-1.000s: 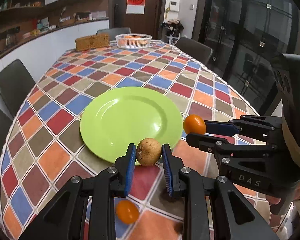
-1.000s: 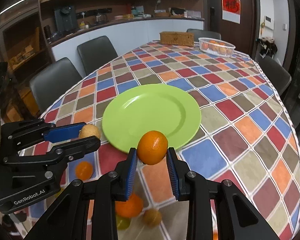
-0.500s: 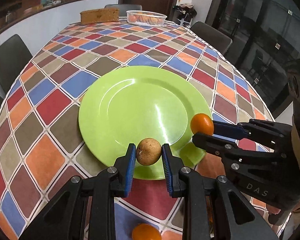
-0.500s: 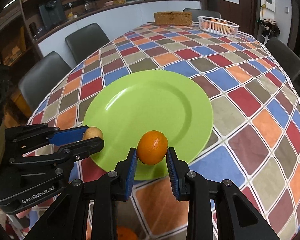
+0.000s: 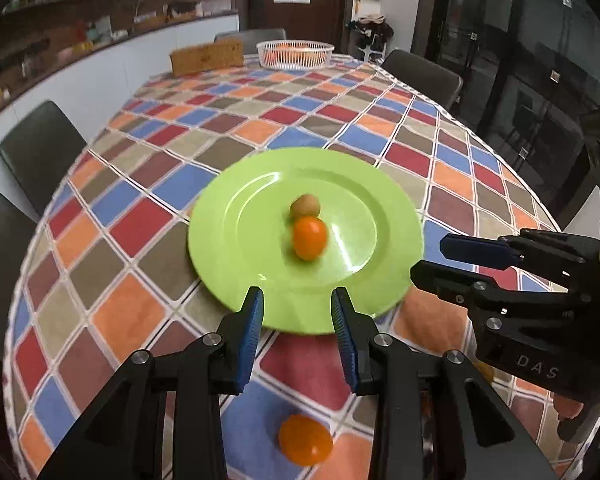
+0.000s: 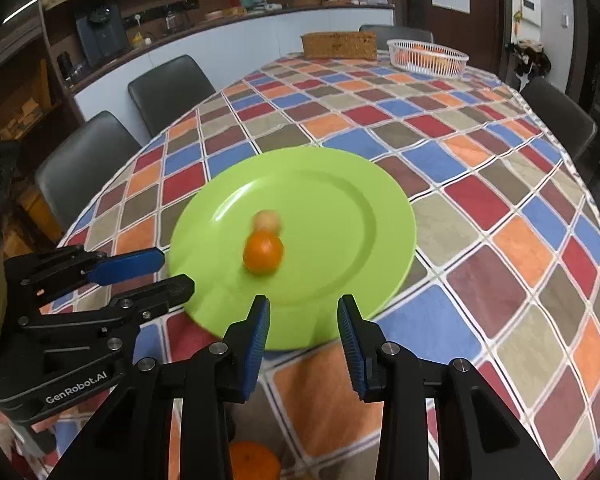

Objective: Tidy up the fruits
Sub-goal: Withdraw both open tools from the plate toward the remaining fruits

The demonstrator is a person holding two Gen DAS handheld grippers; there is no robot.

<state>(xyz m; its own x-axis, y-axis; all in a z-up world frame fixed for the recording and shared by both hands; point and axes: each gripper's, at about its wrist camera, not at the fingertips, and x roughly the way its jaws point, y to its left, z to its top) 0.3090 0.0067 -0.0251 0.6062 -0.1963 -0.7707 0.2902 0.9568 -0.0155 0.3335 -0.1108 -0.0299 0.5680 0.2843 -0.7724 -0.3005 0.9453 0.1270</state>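
A green plate lies on the checkered tablecloth. On it sit a small brown fruit and an orange, touching each other. My left gripper is open and empty at the plate's near rim. My right gripper is open and empty at the plate's near right rim. Another orange lies on the cloth below the left gripper, and one shows below the right gripper.
A white basket with oranges and a brown woven box stand at the table's far end. Dark chairs line the table's sides.
Both grippers have opened and pulled back from the plate. The brown fruit and the orange now lie on the plate, blurred as if still rolling.
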